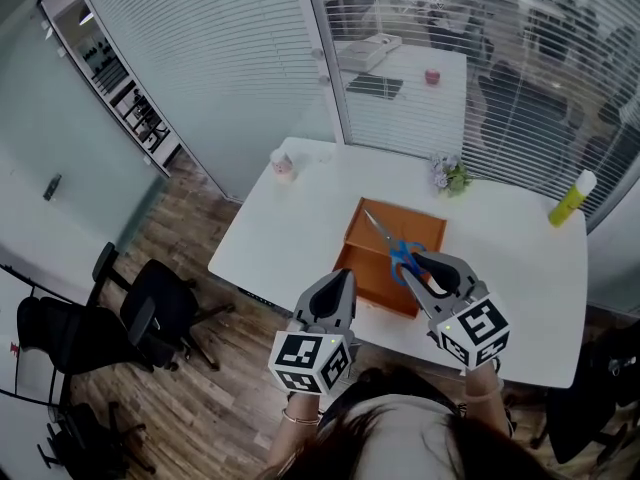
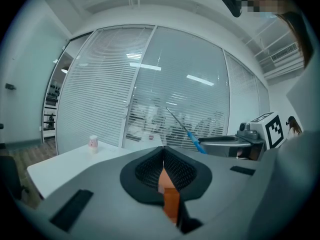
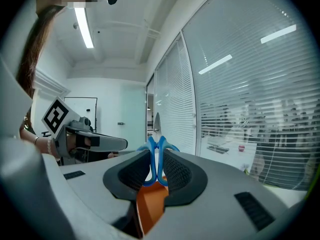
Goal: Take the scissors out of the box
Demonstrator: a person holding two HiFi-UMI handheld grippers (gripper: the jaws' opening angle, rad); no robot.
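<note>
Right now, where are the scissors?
In the head view the scissors sit right of centre, pinched in the right gripper over the orange box.

In the head view the right gripper (image 1: 424,265) covers the near right corner of the box (image 1: 372,268) and part of the handles of the scissors (image 1: 388,238). The left gripper view shows the box only as an orange sliver low in mid-frame. The pink thing (image 1: 432,76) on the far table (image 1: 440,113), near the top edge, is too small to tell.

right gripper (image 3: 156,169): jaws clamped on blue handles
scissors (image 3: 152,159): blades pointing up and away
box (image 3: 150,204): orange, beneath the jaws
left gripper (image 3: 117,143): at left
</note>
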